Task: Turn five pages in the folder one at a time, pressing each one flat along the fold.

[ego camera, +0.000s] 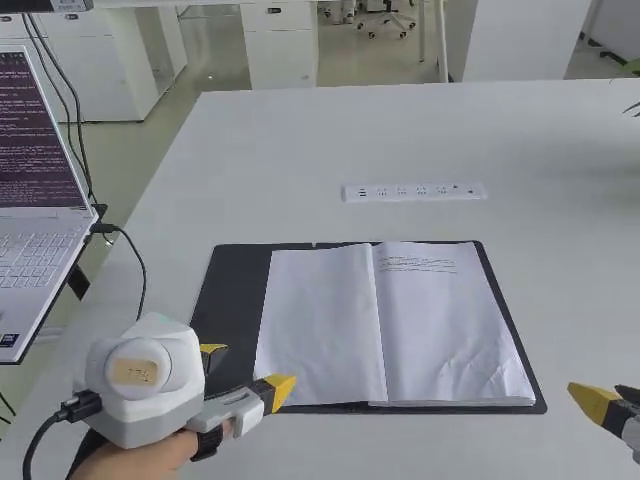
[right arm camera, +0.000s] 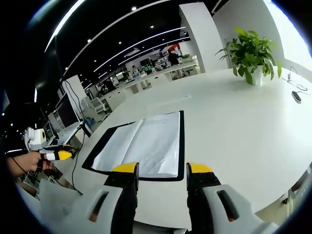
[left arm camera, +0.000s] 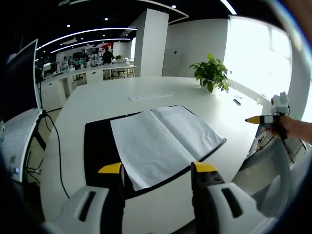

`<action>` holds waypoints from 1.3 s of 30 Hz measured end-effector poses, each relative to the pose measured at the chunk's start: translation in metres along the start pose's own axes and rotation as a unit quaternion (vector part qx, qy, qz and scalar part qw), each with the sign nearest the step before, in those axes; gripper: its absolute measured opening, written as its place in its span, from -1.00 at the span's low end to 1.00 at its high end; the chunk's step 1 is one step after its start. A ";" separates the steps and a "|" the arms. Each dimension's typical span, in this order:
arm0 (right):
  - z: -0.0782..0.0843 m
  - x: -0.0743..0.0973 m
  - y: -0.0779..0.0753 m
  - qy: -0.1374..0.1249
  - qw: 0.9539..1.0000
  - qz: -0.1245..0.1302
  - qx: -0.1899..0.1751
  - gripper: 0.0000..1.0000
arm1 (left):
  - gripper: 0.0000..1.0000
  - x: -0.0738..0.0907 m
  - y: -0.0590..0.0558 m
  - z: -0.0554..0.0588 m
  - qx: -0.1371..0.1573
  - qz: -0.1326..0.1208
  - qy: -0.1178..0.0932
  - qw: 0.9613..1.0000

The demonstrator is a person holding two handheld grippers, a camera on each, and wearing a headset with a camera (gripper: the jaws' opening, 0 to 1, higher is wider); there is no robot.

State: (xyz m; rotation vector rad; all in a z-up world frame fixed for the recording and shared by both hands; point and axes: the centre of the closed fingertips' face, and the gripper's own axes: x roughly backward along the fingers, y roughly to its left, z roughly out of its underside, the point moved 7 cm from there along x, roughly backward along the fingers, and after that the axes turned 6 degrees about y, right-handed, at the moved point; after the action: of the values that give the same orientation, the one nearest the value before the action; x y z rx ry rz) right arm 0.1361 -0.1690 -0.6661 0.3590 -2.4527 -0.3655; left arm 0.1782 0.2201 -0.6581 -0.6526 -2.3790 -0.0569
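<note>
1. Folder (ego camera: 235,300) lies open on the white tabletop (ego camera: 400,130) — pages spread both ways.
2. Left gripper (left arm camera: 158,167) hovers near its front-left corner, fingers parted, empty.
3. Right gripper (right arm camera: 163,167) — fingers parted too, off its front-right corner.

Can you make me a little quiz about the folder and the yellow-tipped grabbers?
1. True or false: the folder lies open on the table.
2. In the head view, what stands to the left of the folder? A) a laptop B) a cup C) a ball
3. Fill in: the left gripper and the right gripper both have their jaws ___.
Key: 1 true; 2 A; 3 open.
</note>
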 end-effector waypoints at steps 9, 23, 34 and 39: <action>0.004 -0.006 -0.004 0.011 1.000 -0.003 -0.001 -0.26 | 0.08 -0.032 -0.022 -0.004 -0.025 0.028 0.017 0.999; 0.015 -0.016 -0.001 0.022 1.000 -0.017 -0.002 -0.29 | 0.06 -0.117 -0.093 -0.010 -0.083 0.088 0.037 0.992; 0.020 -0.022 -0.005 0.023 0.999 -0.023 -0.011 -0.31 | 0.03 -0.168 -0.132 -0.011 -0.119 0.105 0.042 0.986; 0.019 -0.024 -0.007 0.016 0.999 -0.026 -0.012 -0.31 | 0.03 -0.187 -0.142 -0.013 -0.123 0.109 0.024 0.986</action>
State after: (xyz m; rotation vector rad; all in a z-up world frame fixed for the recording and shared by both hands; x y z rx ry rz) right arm 0.1438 -0.1639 -0.6957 0.4164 -2.4095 -0.4076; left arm 0.2422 0.0105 -0.7445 -1.0138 -2.2600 -0.2704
